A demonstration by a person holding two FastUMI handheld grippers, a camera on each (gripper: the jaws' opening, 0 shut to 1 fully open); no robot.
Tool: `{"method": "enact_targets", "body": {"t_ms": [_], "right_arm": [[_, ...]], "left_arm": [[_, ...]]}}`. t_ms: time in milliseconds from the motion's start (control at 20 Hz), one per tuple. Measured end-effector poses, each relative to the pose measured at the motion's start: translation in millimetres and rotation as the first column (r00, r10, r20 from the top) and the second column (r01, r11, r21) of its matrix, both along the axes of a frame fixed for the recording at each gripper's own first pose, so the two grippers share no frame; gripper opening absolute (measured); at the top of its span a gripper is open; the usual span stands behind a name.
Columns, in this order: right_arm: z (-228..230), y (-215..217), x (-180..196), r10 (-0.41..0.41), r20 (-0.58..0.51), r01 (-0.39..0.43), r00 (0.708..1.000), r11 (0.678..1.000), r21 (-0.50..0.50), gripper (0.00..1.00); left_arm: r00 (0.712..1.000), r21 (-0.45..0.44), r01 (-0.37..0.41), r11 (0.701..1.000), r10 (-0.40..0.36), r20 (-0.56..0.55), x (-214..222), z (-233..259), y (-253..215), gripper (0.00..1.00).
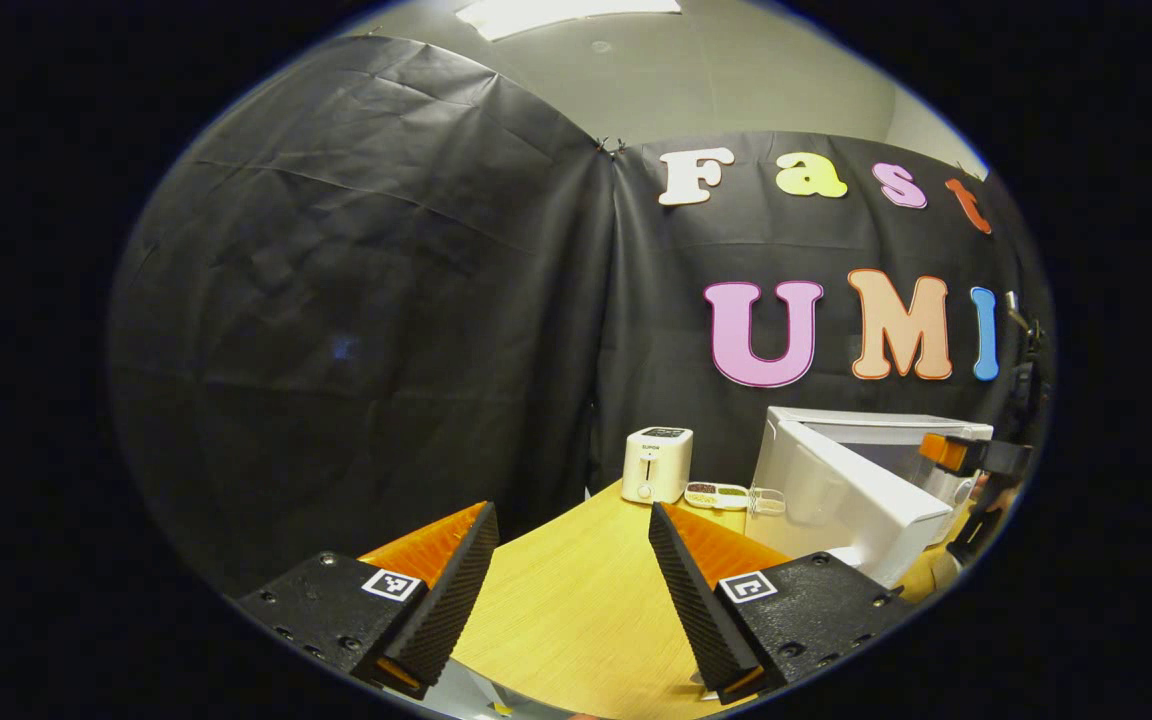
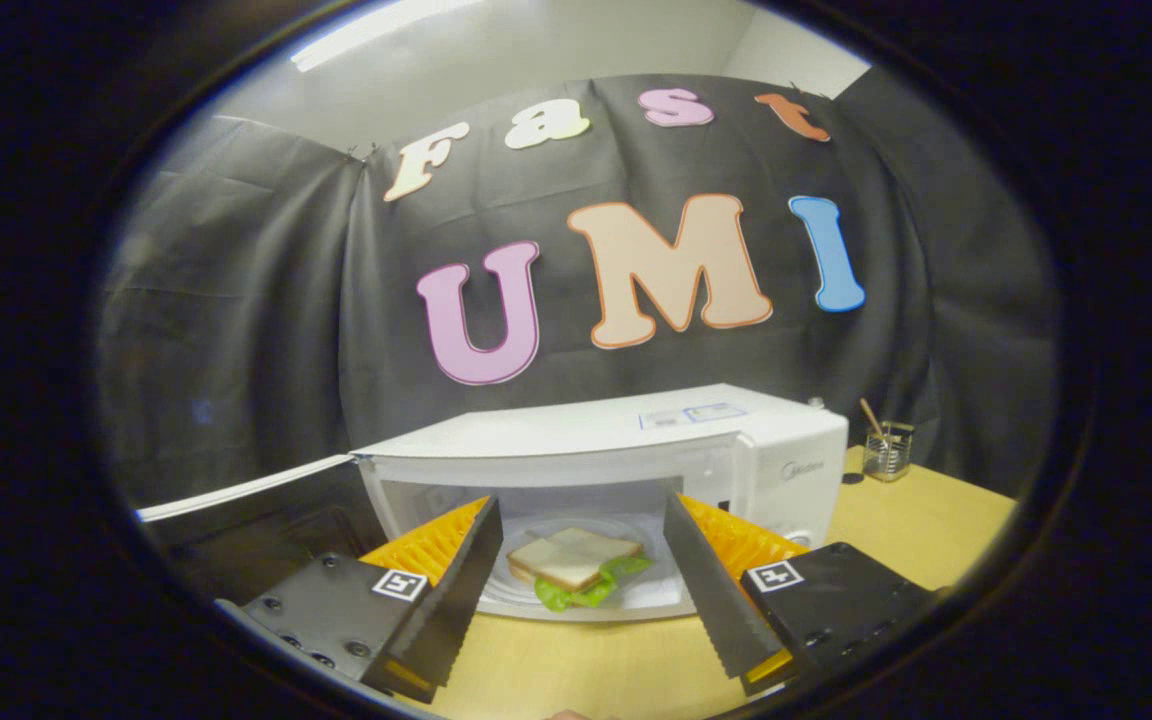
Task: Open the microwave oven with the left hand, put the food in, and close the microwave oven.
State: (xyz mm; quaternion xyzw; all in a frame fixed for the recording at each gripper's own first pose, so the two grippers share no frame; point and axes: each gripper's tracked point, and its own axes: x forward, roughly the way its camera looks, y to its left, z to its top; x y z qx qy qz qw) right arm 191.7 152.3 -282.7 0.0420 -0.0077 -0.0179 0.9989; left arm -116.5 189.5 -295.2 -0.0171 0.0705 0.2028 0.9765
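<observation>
Looks like a mock kitchen set up inside a recording booth, not anyone's real home. Black cloth (image 1: 366, 300) hangs as the walls, creased and clipped together at the corner, with a plain office-type ceiling and a light panel (image 1: 566, 12) above it. The kitchen bit is just a wooden table (image 1: 576, 590) with a white microwave (image 2: 636, 450), a little white toaster (image 1: 657, 464), a tray of snacks (image 1: 718, 495) and a glass jar (image 2: 884, 455) with sticks in it.
</observation>
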Motion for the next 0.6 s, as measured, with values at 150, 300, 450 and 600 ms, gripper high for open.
{"method": "enact_targets", "body": {"t_ms": [150, 300, 450, 600], "right_arm": [[32, -20, -23, 0.011, 0.034, -0.010, 0.999, 1.000, -0.019, 0.91], [60, -47, -39, 0.010, 0.060, -0.006, 0.998, 0.998, -0.057, 0.91], [92, -81, -46, -0.025, 0.134, 0.036, 0.991, 0.996, -0.082, 0.91], [112, -120, -48, -0.070, 0.163, 0.088, 0.984, 0.991, -0.105, 0.91]], "left_arm": [[1.000, 0.005, -0.009, 1.000, 0.009, -0.006, -3, 0, 2, 0.93], [1.000, 0.008, -0.016, 1.000, 0.016, -0.014, -3, -1, 3, 0.93], [1.000, 0.003, -0.019, 1.000, 0.019, -0.017, -3, -1, 2, 0.93], [1.000, -0.014, -0.017, 1.000, 0.017, -0.007, -3, 0, -3, 0.93]]}}
